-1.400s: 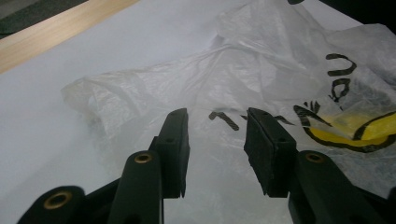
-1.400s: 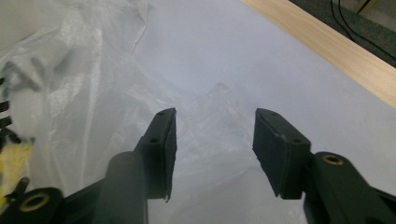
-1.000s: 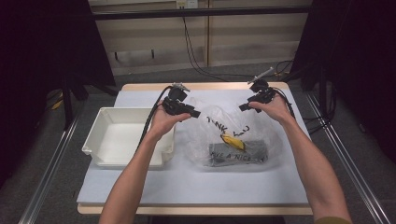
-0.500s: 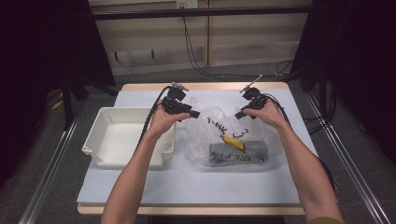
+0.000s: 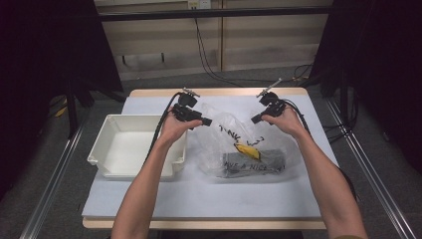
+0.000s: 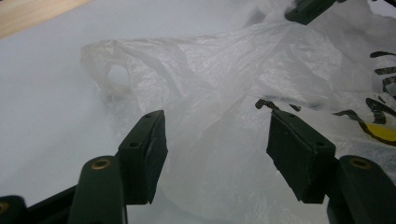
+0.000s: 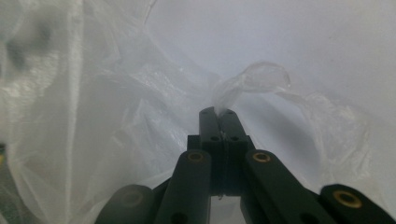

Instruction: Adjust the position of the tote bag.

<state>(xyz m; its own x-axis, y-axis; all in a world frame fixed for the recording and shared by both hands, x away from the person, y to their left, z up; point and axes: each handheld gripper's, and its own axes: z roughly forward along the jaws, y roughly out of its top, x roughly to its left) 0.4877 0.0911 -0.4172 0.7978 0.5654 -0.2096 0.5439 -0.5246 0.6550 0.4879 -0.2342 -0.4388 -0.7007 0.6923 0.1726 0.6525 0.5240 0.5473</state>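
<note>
**Sam:** High view first. What is on the table [image 5: 164, 199]?

**Mia:** A thin see-through plastic bag [image 5: 234, 137] with black writing lies in the middle, on a pale sheet. Inside it is something dark and flat [image 5: 259, 162] with a yellow thing [image 5: 247, 151] on top. A white tub [image 5: 134, 147] sits just beside the bag, on its left.

**Sam:** And the hands?

**Mia:** Two bare arms come up from the bottom. The left gripper [image 5: 205, 121] is at the bag's top left edge. The right gripper [image 5: 255, 119] is at the bag's top right edge. The bag top is lifted up between them.

**Sam:** Now the left gripper view. Is it pinching anything?

**Mia:** No. The two black pads [image 6: 147, 149] are wide apart, so it is let go. The crinkly bag [image 6: 224, 93] sits in the gap between them and beyond, but I cannot see it touch either pad. Black letters and a bit of yellow [image 6: 383, 133] show at the right. The tip of the other gripper [image 6: 308, 9] pokes in at the top, on the bag.

**Sam:** And the right gripper view?

**Mia:** Its jaws are pressed tight together. A little twist of the bag [image 7: 247, 84] sticks up out of the tips, so the right gripper [image 7: 218, 112] is squeezing the plastic. More of the bag hangs at the left, over the pale sheet [image 7: 280, 32].
</note>
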